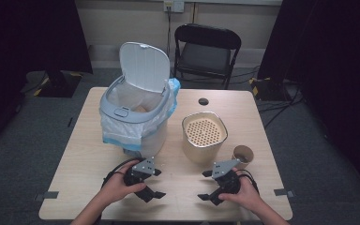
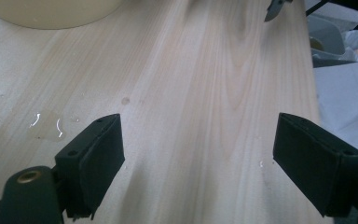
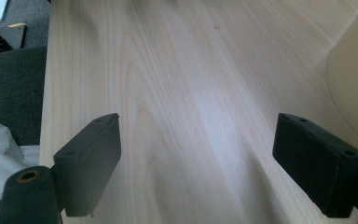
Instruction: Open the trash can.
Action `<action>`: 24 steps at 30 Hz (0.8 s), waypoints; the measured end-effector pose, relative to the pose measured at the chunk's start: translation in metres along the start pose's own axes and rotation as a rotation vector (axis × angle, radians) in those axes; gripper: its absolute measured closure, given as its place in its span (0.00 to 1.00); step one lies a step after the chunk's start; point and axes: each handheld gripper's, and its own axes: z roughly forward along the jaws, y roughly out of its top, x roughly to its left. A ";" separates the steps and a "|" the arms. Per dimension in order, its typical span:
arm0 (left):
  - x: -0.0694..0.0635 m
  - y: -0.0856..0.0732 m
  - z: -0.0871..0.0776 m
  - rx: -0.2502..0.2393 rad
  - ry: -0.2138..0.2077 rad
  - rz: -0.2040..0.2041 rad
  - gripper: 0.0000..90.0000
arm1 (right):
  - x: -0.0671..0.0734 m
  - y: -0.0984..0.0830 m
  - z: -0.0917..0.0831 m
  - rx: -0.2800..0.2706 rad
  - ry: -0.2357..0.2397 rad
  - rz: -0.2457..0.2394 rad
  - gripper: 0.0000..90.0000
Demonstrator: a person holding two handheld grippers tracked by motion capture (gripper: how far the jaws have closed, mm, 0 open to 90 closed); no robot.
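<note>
The left tongs [image 1: 152, 192] and the right tongs [image 1: 208, 196] are held low over the front of the desk [image 1: 89, 154], tips turned toward each other. Both are spread wide, and nothing is pinched between them; bare wood is seen between the jaws in each gripper view.

The canister [image 1: 204, 136], fitted with a perforated insert, stands just beyond the gap between the two tongs. The cup [image 1: 242, 157] is placed just beside it, near the right tongs. The bin [image 1: 136, 112], lined with a bag and with its lid raised, stands behind the left tongs. A few water drops [image 2: 46, 126] are seen on the wood near the canister.

The step in hand is judged to be a pause with nothing grasped, so a reach is called for next. The cup would be taken most easily by the right tongs, set around its wall and closed gently so that it is not crushed. Care is needed that the canister is not knocked.
</note>
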 end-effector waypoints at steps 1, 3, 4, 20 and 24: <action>0.000 0.000 0.001 0.002 0.000 -0.006 0.18 | 0.000 -0.001 -0.002 -0.002 -0.002 0.003 0.17; 0.001 -0.002 0.003 0.006 0.005 0.006 0.18 | -0.001 -0.004 -0.006 -0.003 -0.010 0.008 0.17; 0.002 -0.003 0.004 0.003 0.011 0.012 0.18 | -0.001 -0.005 -0.008 -0.004 -0.011 0.012 0.17; 0.005 -0.012 0.013 0.030 0.049 0.051 0.18 | -0.001 -0.032 -0.036 0.012 -0.072 0.052 0.17; 0.005 -0.016 0.015 0.023 0.058 0.035 0.18 | -0.003 -0.036 -0.042 0.016 -0.085 0.060 0.17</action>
